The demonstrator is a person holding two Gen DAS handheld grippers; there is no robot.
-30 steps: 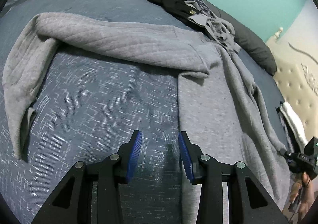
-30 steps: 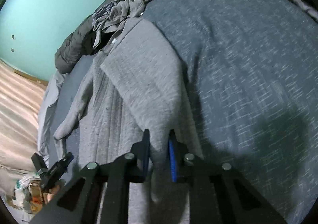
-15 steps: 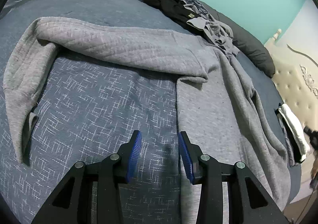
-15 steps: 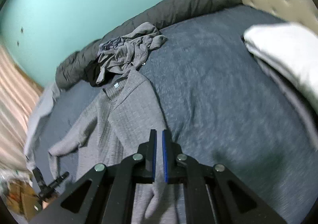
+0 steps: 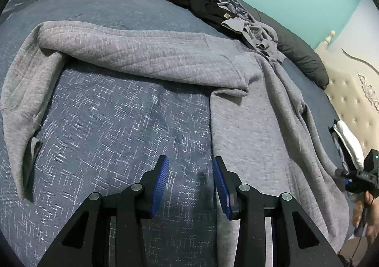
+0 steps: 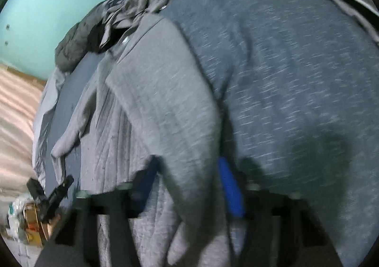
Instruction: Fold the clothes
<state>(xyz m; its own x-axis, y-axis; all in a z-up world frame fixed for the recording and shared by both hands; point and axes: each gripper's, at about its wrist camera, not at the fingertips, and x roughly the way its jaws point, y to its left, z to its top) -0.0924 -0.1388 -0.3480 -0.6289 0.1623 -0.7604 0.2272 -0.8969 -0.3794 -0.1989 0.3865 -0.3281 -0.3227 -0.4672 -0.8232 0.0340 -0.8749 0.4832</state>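
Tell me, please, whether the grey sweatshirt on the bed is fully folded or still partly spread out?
Partly folded. The grey sweatshirt has one sleeve laid over its body, while the other sleeve stretches out across the bed.

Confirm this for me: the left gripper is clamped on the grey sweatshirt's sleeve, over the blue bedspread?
Not quite. The left wrist view shows the left gripper open with nothing between its pads, over the blue bedspread; the grey sweatshirt lies beside it.

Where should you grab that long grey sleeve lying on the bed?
Probably at the cuff of the grey sweatshirt's outstretched sleeve. Come from above with the left hand-held gripper, open. The cuff end lies loose and flat on the blue bedspread.
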